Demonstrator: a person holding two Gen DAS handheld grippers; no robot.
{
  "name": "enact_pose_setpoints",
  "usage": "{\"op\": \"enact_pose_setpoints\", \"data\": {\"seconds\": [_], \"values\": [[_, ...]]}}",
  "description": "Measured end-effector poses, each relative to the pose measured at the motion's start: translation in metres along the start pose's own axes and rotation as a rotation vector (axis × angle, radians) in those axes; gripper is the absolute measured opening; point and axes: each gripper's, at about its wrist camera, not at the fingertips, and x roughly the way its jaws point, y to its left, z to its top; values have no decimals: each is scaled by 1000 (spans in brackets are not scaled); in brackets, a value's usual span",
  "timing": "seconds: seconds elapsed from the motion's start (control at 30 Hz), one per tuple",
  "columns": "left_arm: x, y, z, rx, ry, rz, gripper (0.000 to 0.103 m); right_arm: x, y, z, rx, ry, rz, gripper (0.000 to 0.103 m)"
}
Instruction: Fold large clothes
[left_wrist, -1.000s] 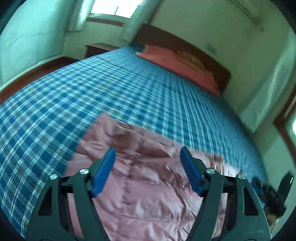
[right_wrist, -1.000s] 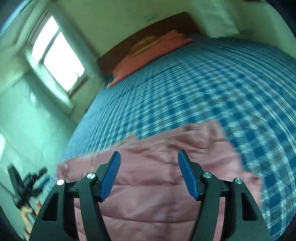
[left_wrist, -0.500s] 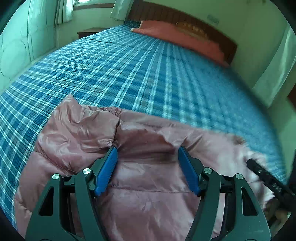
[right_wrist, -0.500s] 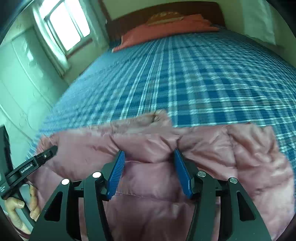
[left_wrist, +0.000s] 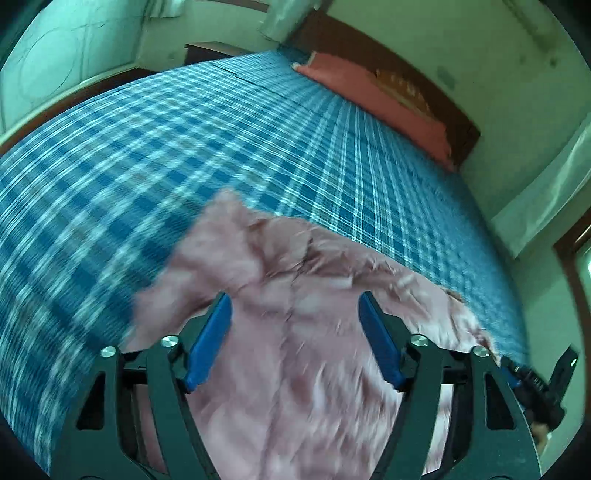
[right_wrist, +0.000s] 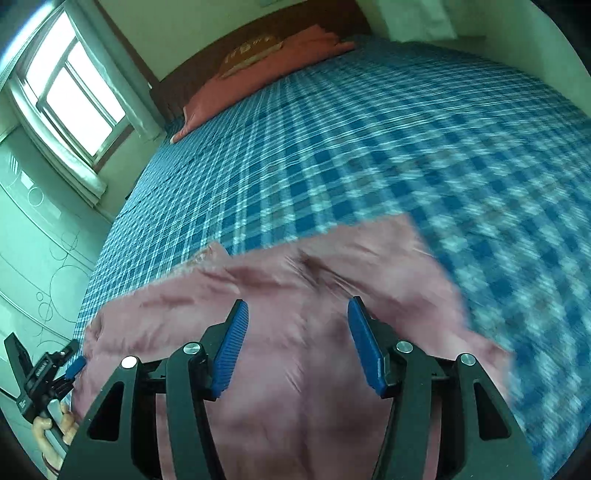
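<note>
Pink jacket on bed, edge at twelve o'clock: left claw opening, right claw released, both empty.

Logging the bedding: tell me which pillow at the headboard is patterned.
The orange pillow leaning on the headboard; the long red pillow before it is plain.

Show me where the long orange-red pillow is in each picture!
Left wrist view: the orange-red pillow lies top right of centre, along the dark headboard.
Right wrist view: the same pillow lies top, left of centre, right of the window.
Shared landmark: the pink padded jacket on the blue checked bedspread, at the bottom of both.
</note>
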Motion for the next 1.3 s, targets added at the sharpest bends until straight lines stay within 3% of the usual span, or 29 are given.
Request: {"op": "enact_pose_setpoints", "data": {"seconds": [0.17,0.37,0.5,0.6,0.73,0.97,1.03,1.1,1.17,1.3], "values": [[-58,50,-36,-126,-43,27,74,-62,-47,-45,58,-43,-40,56],[-108,107,-92,-290,-71,64,74,-111,-91,-107,193,-70,2,62],[-126,119,-139,-392,-60,-9,75,-111,-94,-154,282,-43,97,62],[-120,102,-167,-373,-29,-92,79,-101,-97,-178,358,-7,192,62],[-115,84,-169,-326,-64,-71,82,-83,-83,-187,396,3,272,62],[-93,78,-150,-456,-100,-104,81,-67,-84,-174,494,-83,283,62],[-88,74,-144,-458,-122,-90,75,-62,-88,-169,510,-111,280,62],[-79,69,-138,-453,-116,-80,52,-62,-91,-166,514,-123,274,62],[-69,71,-135,-455,-99,-79,42,-62,-89,-164,504,-130,254,60],[-68,59,-135,-417,-117,-66,22,-53,-85,-160,516,-112,280,32]]}}
